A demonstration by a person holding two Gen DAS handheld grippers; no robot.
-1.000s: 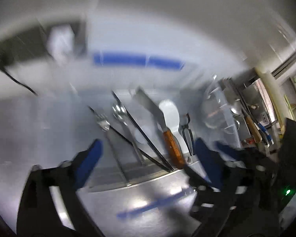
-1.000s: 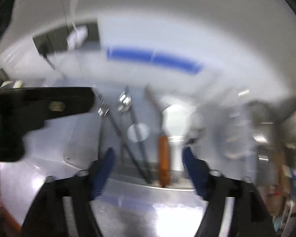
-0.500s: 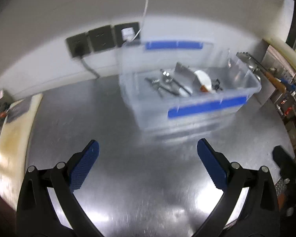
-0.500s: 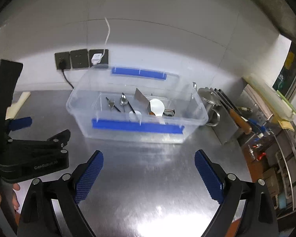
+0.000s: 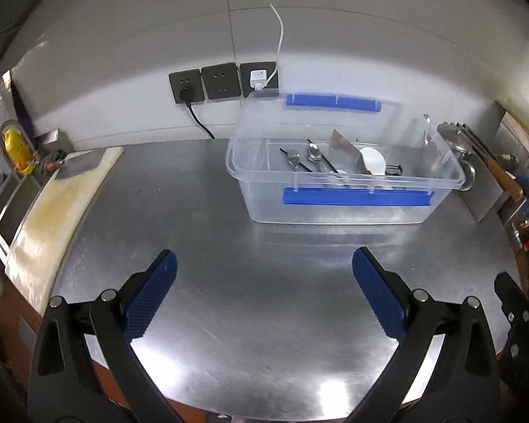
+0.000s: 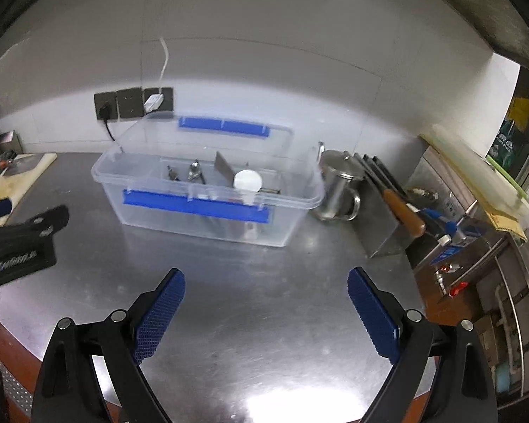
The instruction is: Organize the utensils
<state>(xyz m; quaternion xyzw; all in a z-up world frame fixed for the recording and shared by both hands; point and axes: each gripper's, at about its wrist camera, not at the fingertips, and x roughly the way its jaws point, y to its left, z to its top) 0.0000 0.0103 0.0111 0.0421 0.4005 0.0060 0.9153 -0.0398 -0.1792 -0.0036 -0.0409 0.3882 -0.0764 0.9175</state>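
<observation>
A clear plastic bin with blue clips (image 5: 356, 198) (image 6: 194, 206) stands on the steel table near the wall. Inside lie a fork (image 5: 293, 158), a spoon (image 5: 314, 155), black chopsticks, a scraper with a wooden handle (image 5: 345, 148) and a white spoon (image 5: 372, 162). My left gripper (image 5: 264, 296) is open and empty, well back from the bin near the table's front edge. My right gripper (image 6: 266, 312) is open and empty, also back from the bin. The left gripper's body shows at the left of the right wrist view (image 6: 21, 239).
A white cutting board (image 5: 56, 204) lies at the table's left edge. A steel pot (image 6: 340, 185) and a knife block with wooden-handled knives (image 6: 395, 211) stand right of the bin. Wall sockets with a black cable (image 5: 201, 84) are behind. Bare steel lies between grippers and bin.
Both grippers have pulled back and up from just over the bin's utensils to the front of the table. Both stayed open and empty.
</observation>
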